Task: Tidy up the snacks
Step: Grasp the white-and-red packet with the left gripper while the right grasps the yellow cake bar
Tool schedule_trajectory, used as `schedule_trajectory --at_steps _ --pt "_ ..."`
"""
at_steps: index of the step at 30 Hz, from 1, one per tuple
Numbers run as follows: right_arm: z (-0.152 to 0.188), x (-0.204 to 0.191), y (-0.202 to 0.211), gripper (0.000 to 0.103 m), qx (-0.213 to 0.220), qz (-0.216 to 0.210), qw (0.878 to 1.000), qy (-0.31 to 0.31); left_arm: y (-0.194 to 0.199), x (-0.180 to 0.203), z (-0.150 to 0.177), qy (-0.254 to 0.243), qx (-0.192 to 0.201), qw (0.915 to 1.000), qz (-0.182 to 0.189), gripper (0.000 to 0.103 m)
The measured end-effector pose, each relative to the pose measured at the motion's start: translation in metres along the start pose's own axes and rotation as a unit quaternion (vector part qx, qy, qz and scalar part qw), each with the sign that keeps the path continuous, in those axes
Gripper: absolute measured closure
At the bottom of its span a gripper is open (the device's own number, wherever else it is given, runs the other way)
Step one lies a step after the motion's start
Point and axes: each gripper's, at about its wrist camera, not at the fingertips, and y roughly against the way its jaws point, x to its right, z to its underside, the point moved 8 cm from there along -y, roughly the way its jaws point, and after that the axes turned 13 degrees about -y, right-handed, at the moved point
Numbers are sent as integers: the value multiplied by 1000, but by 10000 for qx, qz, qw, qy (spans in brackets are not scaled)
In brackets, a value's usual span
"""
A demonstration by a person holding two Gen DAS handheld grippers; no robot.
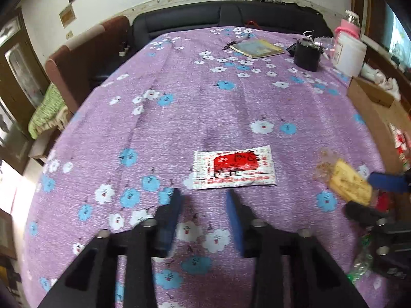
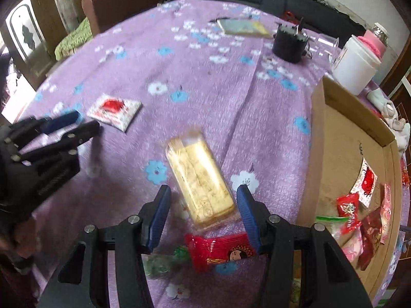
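Note:
A white packet with a red label [image 1: 233,168] lies flat on the purple flowered tablecloth [image 1: 205,97], just ahead of my left gripper [image 1: 203,195]. That gripper is open and empty, and appears in the right wrist view as the left gripper [image 2: 88,120] beside the white packet [image 2: 114,110]. My right gripper [image 2: 204,190] points down over a yellow biscuit pack [image 2: 200,177] in clear wrap. The pack lies between its blue pads with a gap on each side. A red snack packet [image 2: 218,251] and a green one [image 2: 159,261] lie under the right gripper.
A cardboard box [image 2: 341,148] with several red and pink snack packets stands at the table's right edge. At the back are a white tub [image 2: 357,64], a black pen holder [image 2: 290,43] and a notebook [image 2: 244,28]. Sofas border the table's far side.

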Motion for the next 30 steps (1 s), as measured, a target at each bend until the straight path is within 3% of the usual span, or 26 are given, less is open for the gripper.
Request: schedule_trajectory --at_steps 1,2,5,8,12,14,17,19,24,30 --pt "-1 1 0 64 74 -50 9999 -69 0 0 -1 60 10 9999 96 40" --pt "0 -1 0 71 66 -118 9999 -84 1 -1 -2 103 43 9998 146 40" --pt "3 -4 4 71 148 -67 9998 -135 7 -1 -4 132 168 9996 192 40" --pt "4 2 15 71 358 -363 9965 -668 5 0 -5 190 145 9992 334 39" --pt "8 15 38 71 707 -847 9850 -1326 8 -7 -8 90 59 9999 132 39" --pt "8 18 43 71 754 -1089 9811 -1407 17 -12 -16 79 167 9996 209 39" --pt "4 26 46 70 875 -1248 9761 -1546 20 -24 -37 -48 234 9997 -43 34" --pt "4 28 44 70 854 -1283 9761 -1530 6 -21 -50 -198 188 9993 241 32" --pt "6 31 48 70 912 -1341 9746 -1547 -34 -20 -56 -31 -163 9964 827 32" --pt "5 34 44 70 861 -1295 9751 -1581 -30 -9 -35 -299 -310 9908 1281 32"
